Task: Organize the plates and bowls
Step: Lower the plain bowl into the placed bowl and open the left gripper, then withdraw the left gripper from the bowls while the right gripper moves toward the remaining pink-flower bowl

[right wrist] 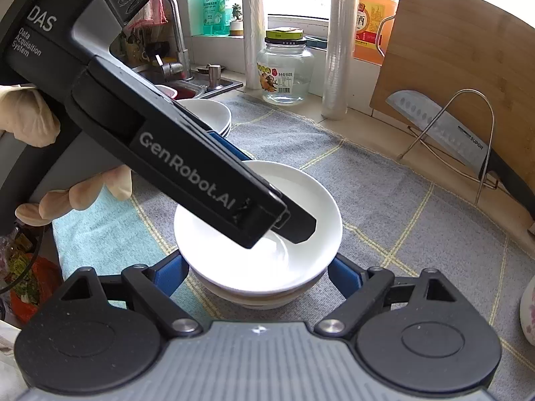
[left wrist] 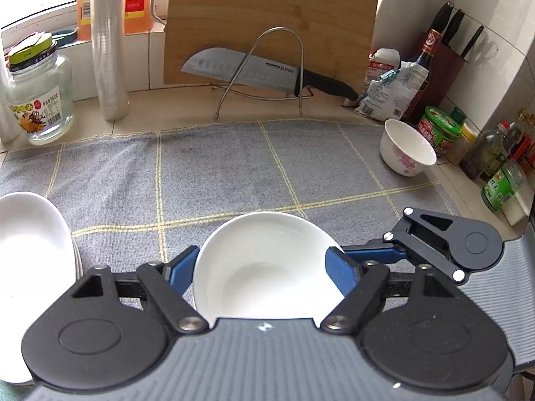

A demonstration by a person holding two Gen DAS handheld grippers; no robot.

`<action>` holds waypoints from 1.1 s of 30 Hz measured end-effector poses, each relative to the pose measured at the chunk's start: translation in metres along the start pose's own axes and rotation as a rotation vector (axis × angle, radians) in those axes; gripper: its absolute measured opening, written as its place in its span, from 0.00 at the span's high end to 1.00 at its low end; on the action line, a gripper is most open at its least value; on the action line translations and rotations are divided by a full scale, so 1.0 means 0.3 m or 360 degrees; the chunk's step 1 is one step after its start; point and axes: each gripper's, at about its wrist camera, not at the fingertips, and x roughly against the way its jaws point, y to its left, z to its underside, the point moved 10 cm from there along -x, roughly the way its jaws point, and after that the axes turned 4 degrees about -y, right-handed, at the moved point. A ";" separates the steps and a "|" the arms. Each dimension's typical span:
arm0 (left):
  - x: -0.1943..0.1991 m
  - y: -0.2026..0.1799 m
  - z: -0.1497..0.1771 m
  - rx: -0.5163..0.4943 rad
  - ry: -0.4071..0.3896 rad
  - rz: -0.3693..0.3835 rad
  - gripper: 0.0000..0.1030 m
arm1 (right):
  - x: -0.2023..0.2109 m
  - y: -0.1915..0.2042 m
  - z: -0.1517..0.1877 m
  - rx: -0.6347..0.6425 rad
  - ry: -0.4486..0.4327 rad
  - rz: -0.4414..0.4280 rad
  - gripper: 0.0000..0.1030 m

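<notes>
Left tongs (left wrist: pixel 264 264) are nearest the lens, clenched on a plain white round ceramic bowl (left wrist: pixel 267 234), with one blue pad against each side of it. The bowl's interior is empty. In the right wrist view this bowl (right wrist: pixel 311 200) sits uppermost on a short stack of matching white bowls (right wrist: pixel 260 295), which rests on a grey towel with yellow check lines (right wrist: pixel 401 217) spread over the worktop. A gloved hand (right wrist: pixel 30 117) holds the left tool.

Right tongs (right wrist: pixel 259 270) stand with one blue pad on each side of the stack, at about the level of the top bowl's rim. Whether the pads press on anything cannot be determined.

Other containers:
- A second stack of shallow white dishes (left wrist: pixel 33 250) sits at the left edge of the towel. The top dish is empty.
- A small white bowl with a pink flower print (left wrist: pixel 408 150) stands upright at the far right of the towel, well apart from the stack. It is empty.
- A clear glass jar with a yellow-green lid (left wrist: pixel 40 110) stands closed at the back left, off the towel. Its contents cannot be determined.
</notes>
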 end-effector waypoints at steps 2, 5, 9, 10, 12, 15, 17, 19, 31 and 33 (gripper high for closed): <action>-0.002 0.001 0.001 0.0002 -0.0001 0.0001 0.23 | -0.001 -0.001 0.001 0.0005 0.0003 0.0003 0.10; -0.002 0.002 0.002 0.0007 -0.0001 0.0004 0.23 | -0.001 -0.002 0.000 0.0006 0.0005 0.0004 0.10; -0.007 0.005 0.005 0.0004 -0.0001 0.0000 0.22 | -0.002 -0.002 0.001 0.0011 0.0005 0.0007 0.10; -0.009 0.006 0.006 0.0003 -0.0001 -0.0003 0.20 | -0.004 -0.003 0.001 0.0007 0.0006 0.0010 0.10; -0.009 0.007 0.008 -0.0001 -0.0009 0.0001 0.15 | -0.003 -0.007 -0.003 -0.0007 -0.0002 0.0011 0.07; -0.002 0.013 0.005 -0.0013 -0.0047 -0.0003 0.08 | 0.012 -0.010 -0.019 -0.0026 -0.0050 -0.0001 0.00; 0.005 0.021 0.002 -0.0015 -0.0067 -0.0020 0.08 | 0.013 -0.018 -0.019 -0.0021 -0.0049 0.0012 0.00; 0.017 0.031 -0.003 -0.0001 -0.0091 -0.0030 0.08 | 0.015 -0.024 -0.012 -0.0040 -0.0044 0.0002 0.00; 0.130 -0.003 -0.116 -0.0095 -0.0405 -0.0136 0.03 | 0.109 -0.099 0.031 -0.0159 -0.0075 0.0066 0.00; 0.139 -0.024 -0.138 -0.0146 -0.0450 -0.0127 0.03 | 0.127 -0.131 0.038 -0.0197 -0.0076 0.0134 0.00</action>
